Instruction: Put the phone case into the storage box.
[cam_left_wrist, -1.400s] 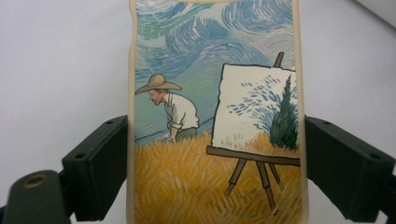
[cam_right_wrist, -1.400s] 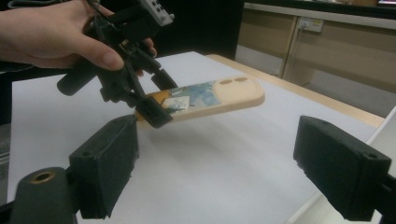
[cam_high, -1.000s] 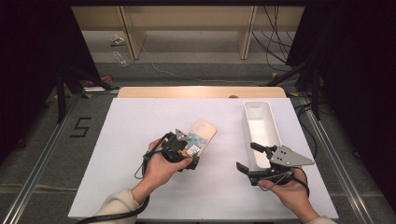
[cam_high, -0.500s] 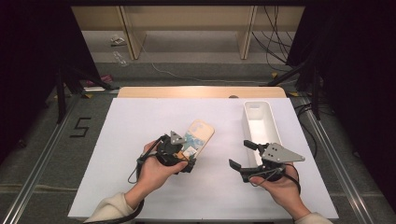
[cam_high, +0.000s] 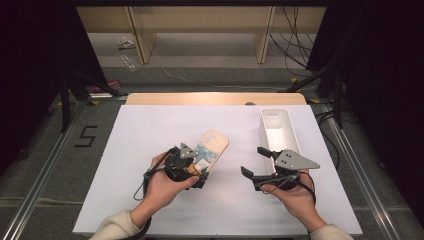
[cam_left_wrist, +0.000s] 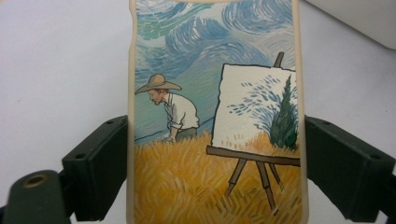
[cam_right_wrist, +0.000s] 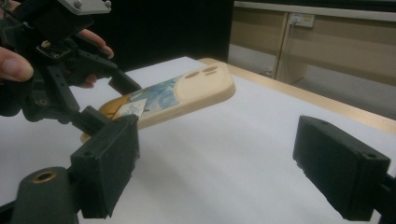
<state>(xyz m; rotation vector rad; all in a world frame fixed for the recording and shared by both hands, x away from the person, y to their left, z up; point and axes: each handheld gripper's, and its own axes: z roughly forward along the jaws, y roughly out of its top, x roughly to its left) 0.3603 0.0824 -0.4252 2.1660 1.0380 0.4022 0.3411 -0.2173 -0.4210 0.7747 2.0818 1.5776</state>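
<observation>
Beige phone case (cam_high: 212, 149) is clamped by its sides in the left gripper (cam_high: 197, 167), just above the table (cam_high: 150, 130). Right gripper (cam_high: 255, 162), jaws apart and empty, has drifted leftward from the white bin (cam_high: 278, 127) toward it; handover probably comes next.

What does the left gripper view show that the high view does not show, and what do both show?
The left gripper view makes out the picture on the phone case: a man in a straw hat beside an easel in a yellow field. The high view adds the white tray, the right gripper with its jaws open on nothing, and both hands. Both show the left gripper shut on the case's sides.
</observation>
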